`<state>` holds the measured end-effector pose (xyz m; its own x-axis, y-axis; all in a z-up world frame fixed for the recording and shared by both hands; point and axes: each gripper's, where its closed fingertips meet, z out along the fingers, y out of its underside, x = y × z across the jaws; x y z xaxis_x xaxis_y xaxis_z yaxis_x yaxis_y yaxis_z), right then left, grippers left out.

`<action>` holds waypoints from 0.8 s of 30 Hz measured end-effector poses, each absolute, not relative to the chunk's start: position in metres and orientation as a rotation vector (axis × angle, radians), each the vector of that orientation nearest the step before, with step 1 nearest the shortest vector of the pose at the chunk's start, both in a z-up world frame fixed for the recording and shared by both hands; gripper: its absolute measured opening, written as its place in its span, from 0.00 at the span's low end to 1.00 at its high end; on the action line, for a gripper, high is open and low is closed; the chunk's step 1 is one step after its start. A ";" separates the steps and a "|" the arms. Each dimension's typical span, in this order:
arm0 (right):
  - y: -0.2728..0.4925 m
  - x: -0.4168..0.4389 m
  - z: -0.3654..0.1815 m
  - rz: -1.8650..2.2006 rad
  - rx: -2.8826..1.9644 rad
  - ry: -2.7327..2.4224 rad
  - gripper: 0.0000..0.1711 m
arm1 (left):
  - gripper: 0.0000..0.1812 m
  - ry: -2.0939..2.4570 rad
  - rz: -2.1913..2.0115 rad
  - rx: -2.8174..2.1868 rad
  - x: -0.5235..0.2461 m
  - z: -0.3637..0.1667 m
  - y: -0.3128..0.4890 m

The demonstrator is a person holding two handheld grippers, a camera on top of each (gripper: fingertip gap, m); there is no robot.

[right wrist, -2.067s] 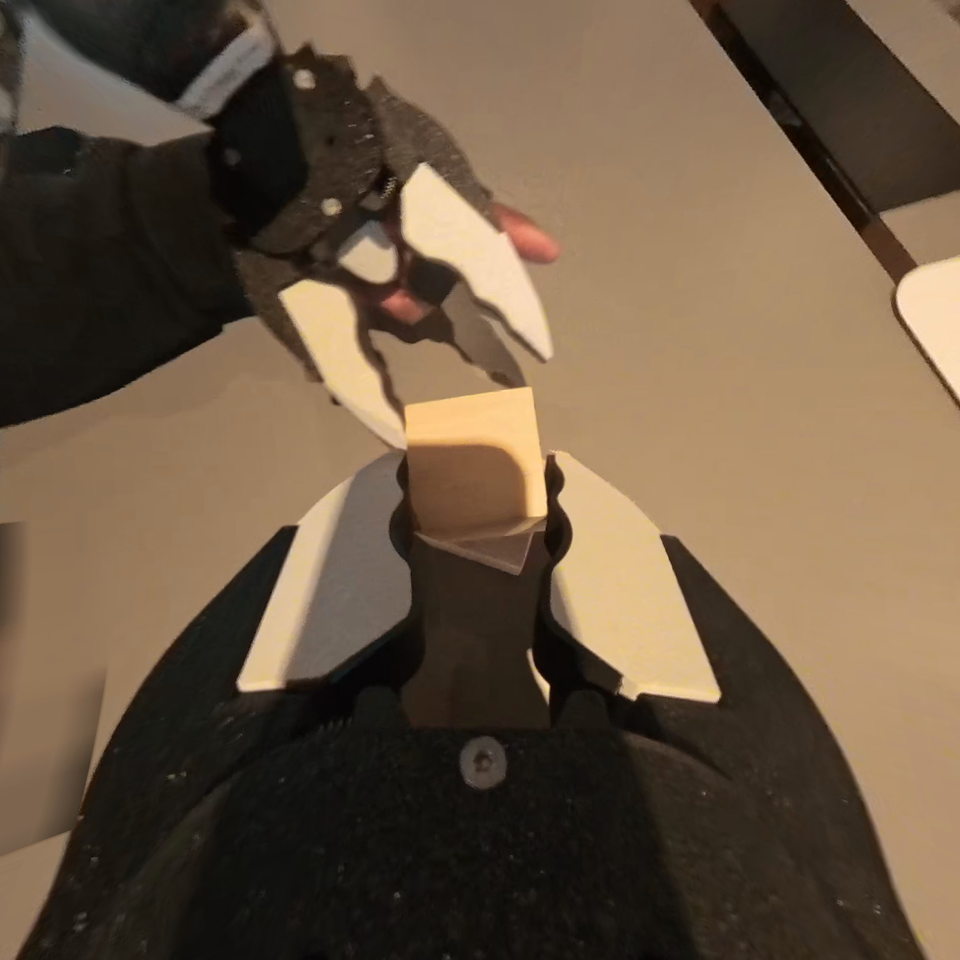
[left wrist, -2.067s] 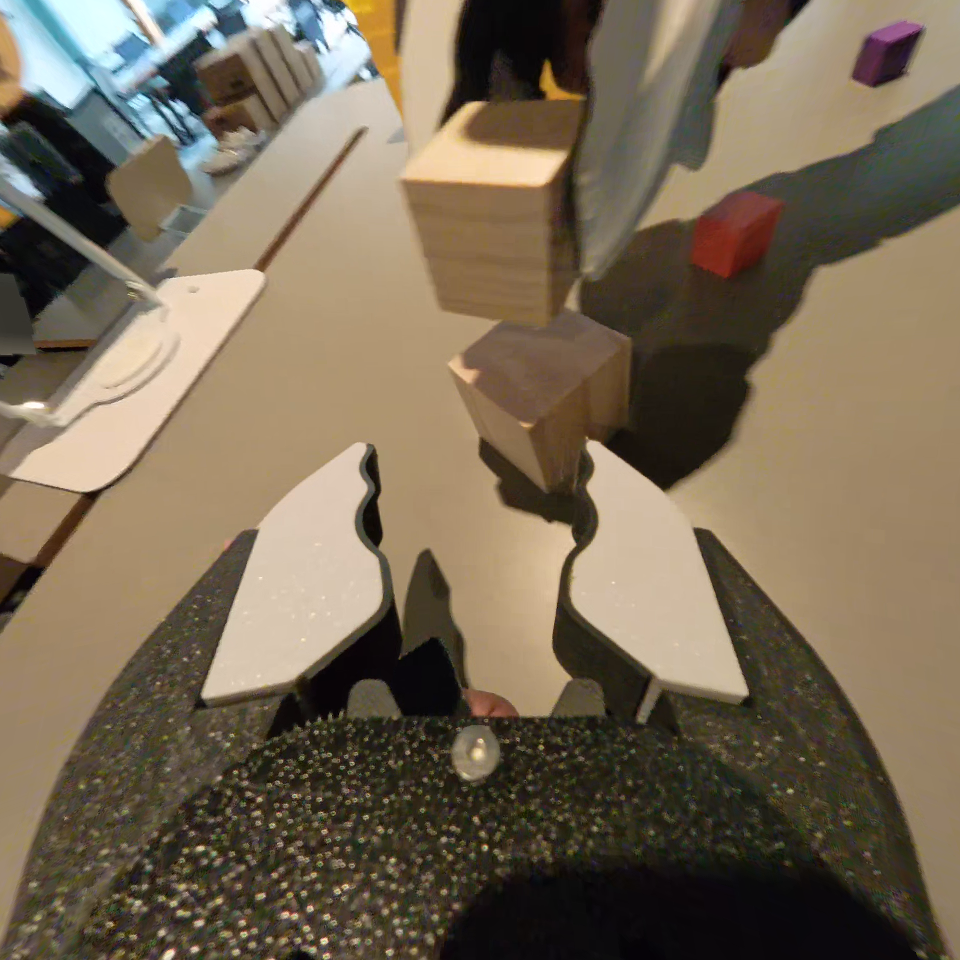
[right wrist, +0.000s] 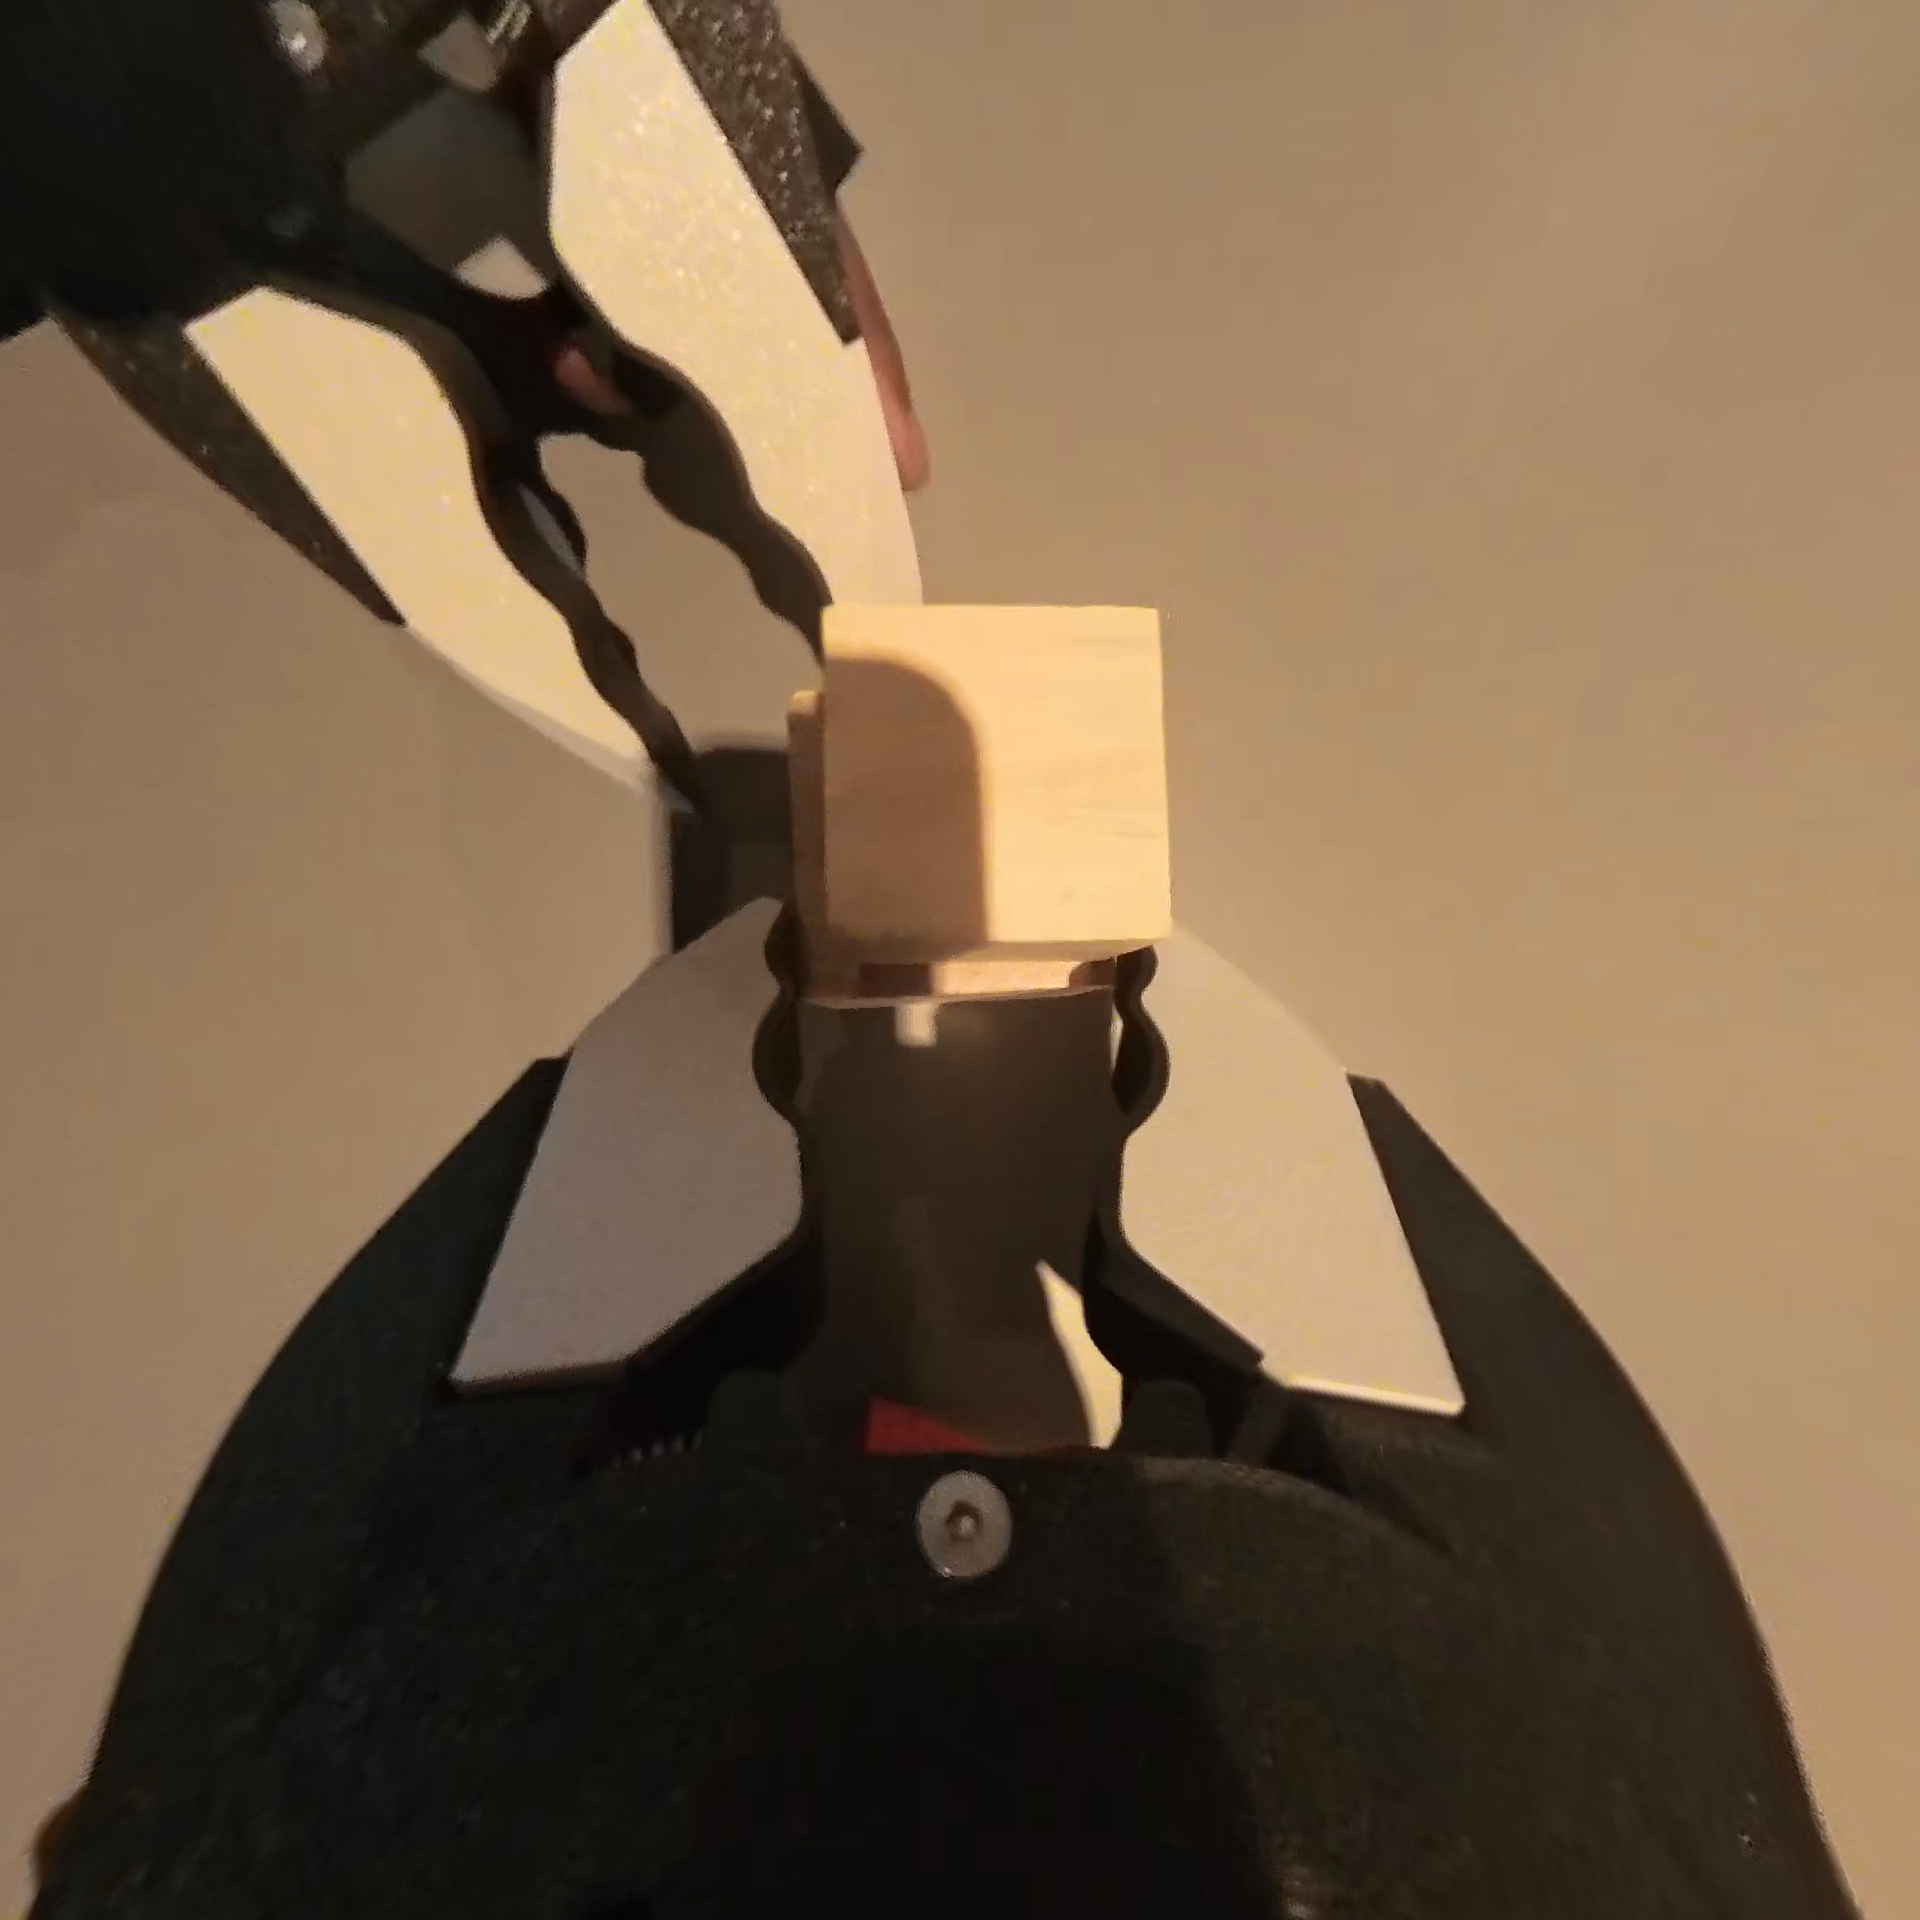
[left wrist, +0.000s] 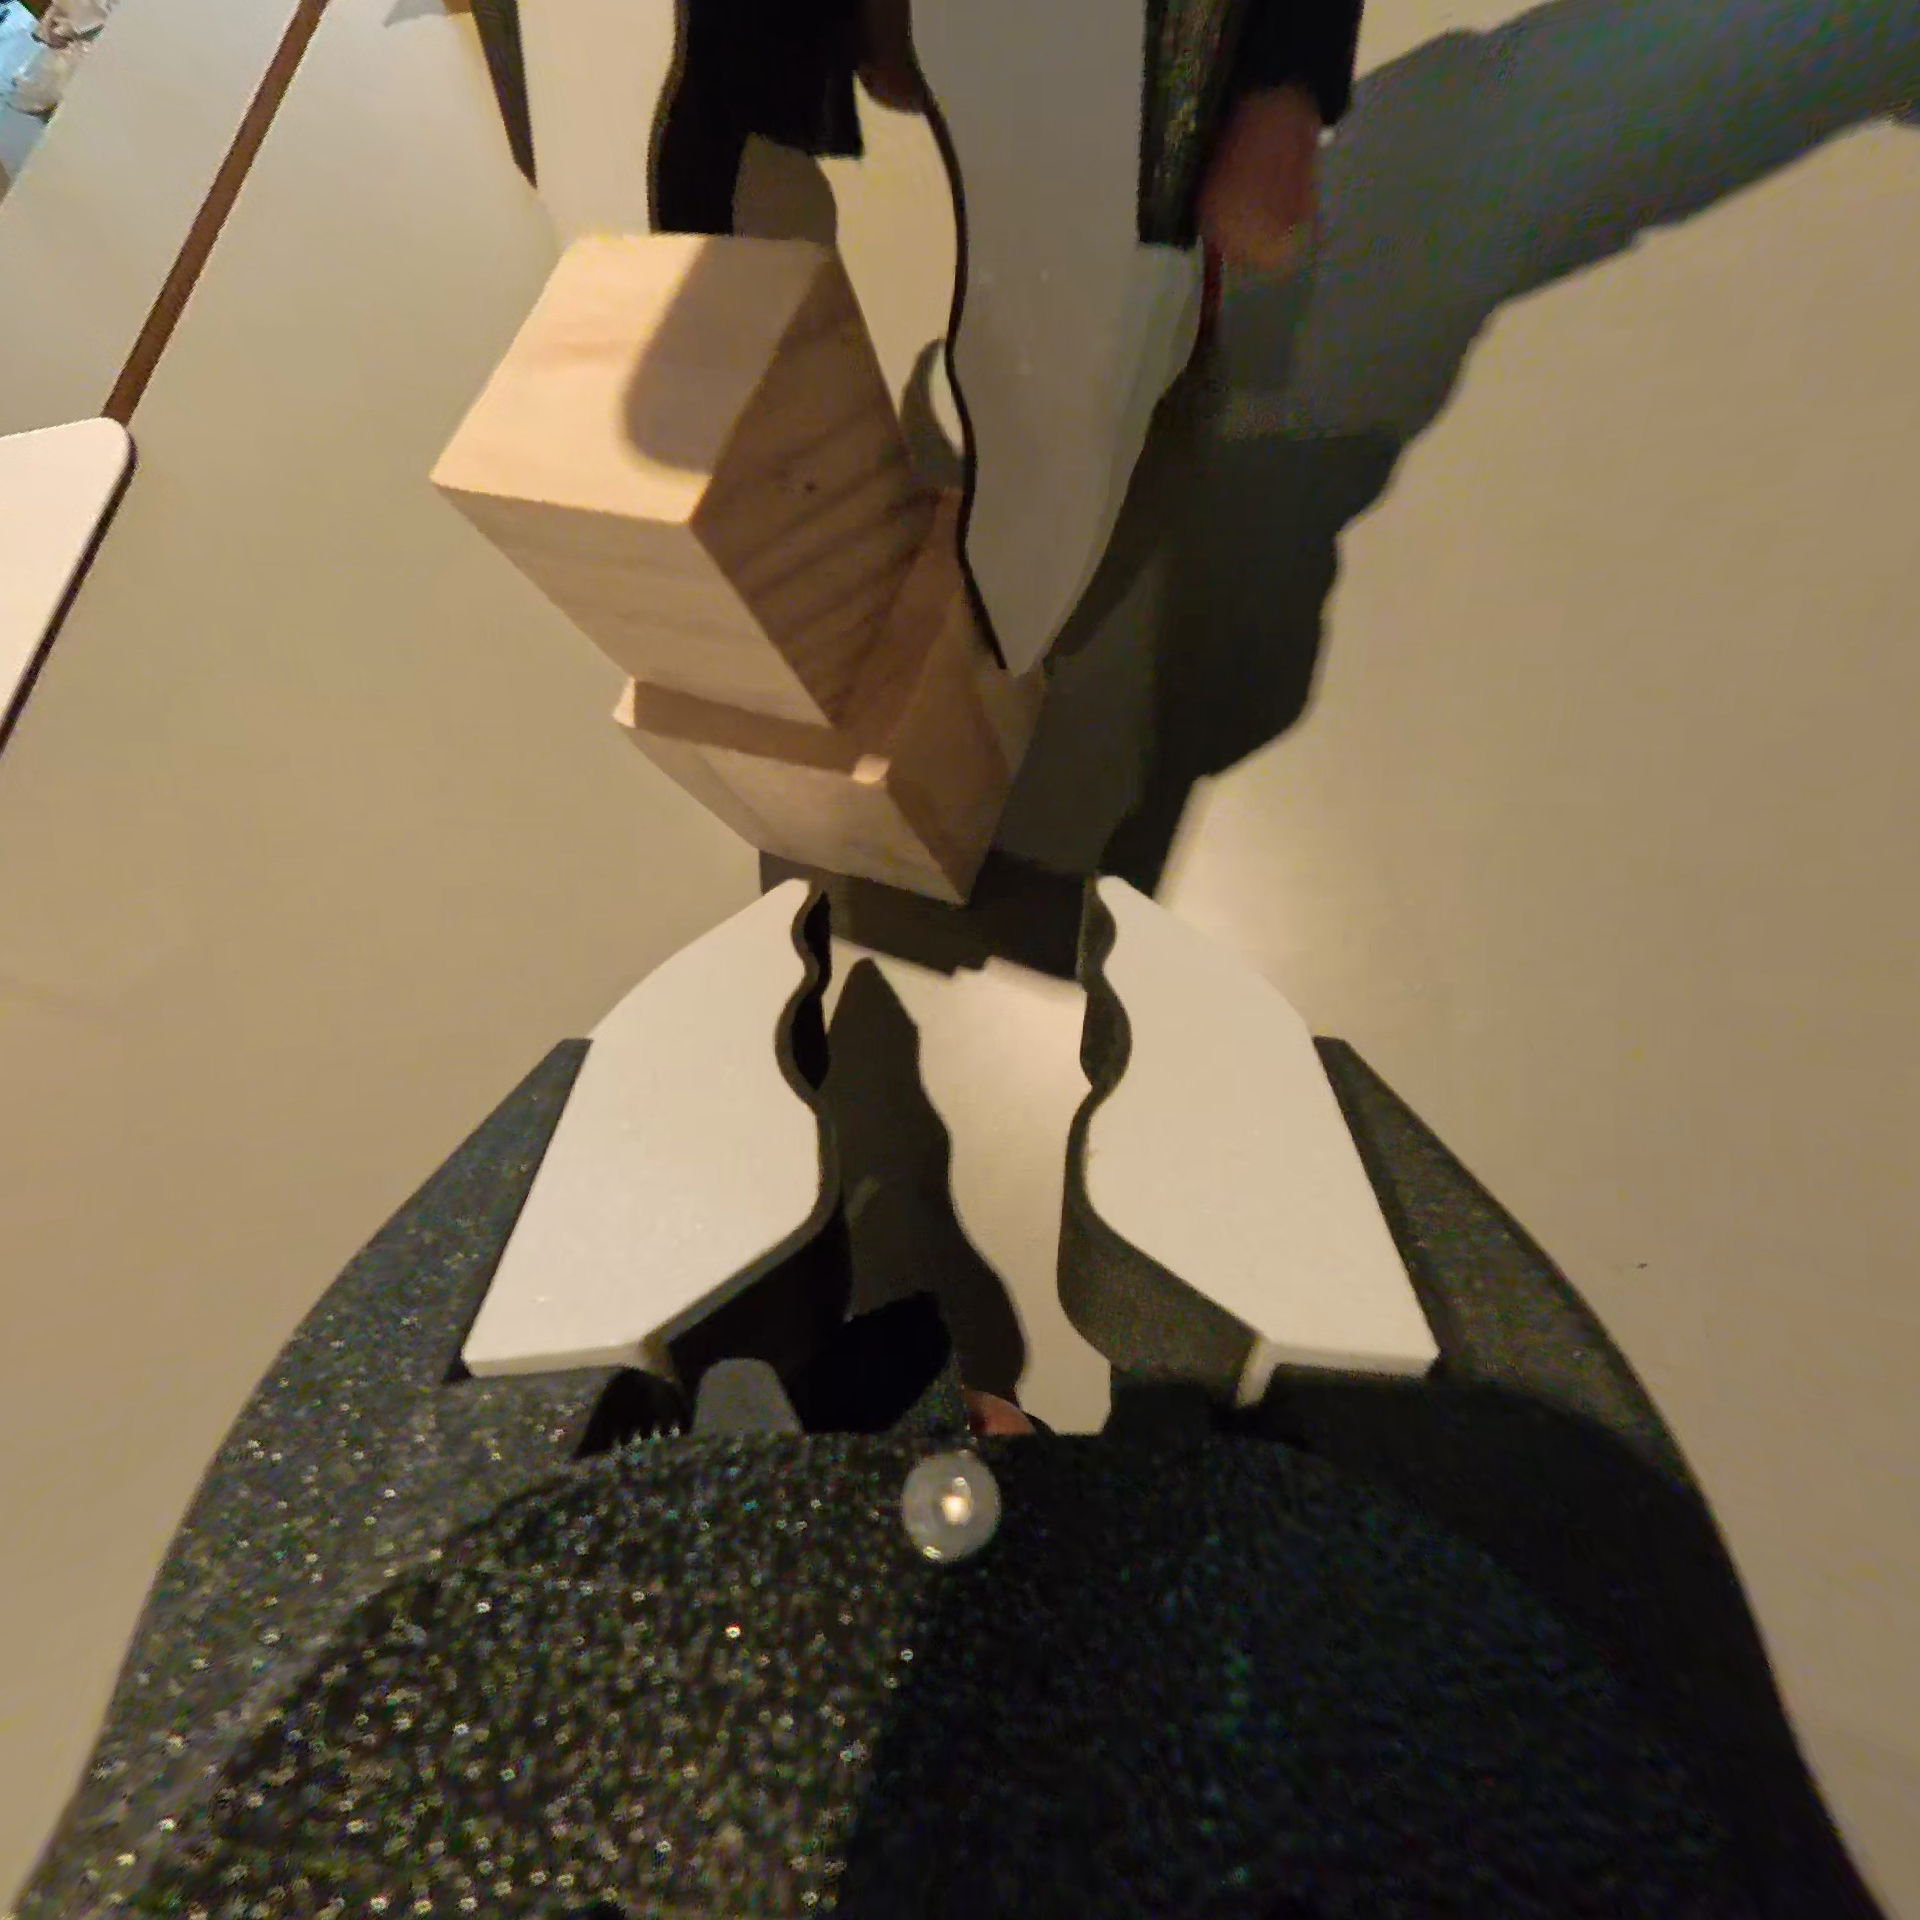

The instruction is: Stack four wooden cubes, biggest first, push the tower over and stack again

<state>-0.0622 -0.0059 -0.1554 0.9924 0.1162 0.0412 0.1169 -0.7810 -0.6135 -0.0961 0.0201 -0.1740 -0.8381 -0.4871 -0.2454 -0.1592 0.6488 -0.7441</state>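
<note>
A light wooden cube rests, turned askew, on another wooden cube on the beige table. In the left wrist view the upper cube overhangs the lower one to the left. My right gripper reaches down around the upper cube. Its jaws stand slightly apart, with a small gap at the left finger, and one of its fingers lies beside the cube. My left gripper is open and empty, its tips just short of the lower cube. It also shows in the right wrist view.
A white board lies at the table's left edge, beyond a dark seam. A red block shows through the gap under my right gripper. A hand holds the right gripper. My right fingertips sit around 5 cm from my left ones.
My right gripper has brought the cube down onto the lower cube, and its jaws have widened a little. My left gripper has moved closer to the stack and stays open.
</note>
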 end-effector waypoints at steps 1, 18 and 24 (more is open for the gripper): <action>-0.006 -0.061 -0.155 0.011 -2.478 -0.205 0.34 | 0.25 2.436 -1.043 -0.513 -0.095 -0.174 0.021; -0.169 -0.058 -0.106 -0.143 -2.139 0.154 0.41 | 0.30 2.466 -1.161 -0.509 -0.105 -0.167 0.023; -0.246 -0.053 -0.112 -0.167 -2.025 0.337 0.38 | 0.27 2.480 -1.467 -0.490 -0.138 -0.145 -0.001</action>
